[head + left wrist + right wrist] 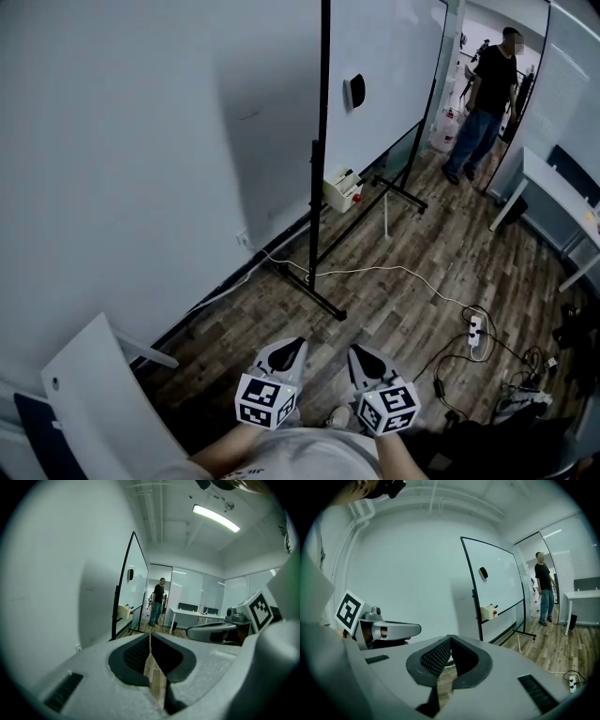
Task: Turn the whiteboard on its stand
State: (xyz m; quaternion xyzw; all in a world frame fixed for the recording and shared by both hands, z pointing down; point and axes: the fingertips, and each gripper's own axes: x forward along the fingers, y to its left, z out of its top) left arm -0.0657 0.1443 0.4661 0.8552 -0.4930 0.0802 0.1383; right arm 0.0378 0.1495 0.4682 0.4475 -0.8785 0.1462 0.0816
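Wood floor (412,281) and white wall (141,141), both grippers held low in front of the person.
The left gripper (298,344) and right gripper (356,352) sit side by side, each with its jaws pressed together at the tips and nothing between them. Well ahead of them the whiteboard (394,84) stands upright on its black stand (315,216), close to the wall. A white cable (403,272) runs across the floor, and a person (487,94) stands at the far doorway.

Glossy smooth whiteboard (384,75) in a black metal stand (319,234), over wood-plank floor (412,309).
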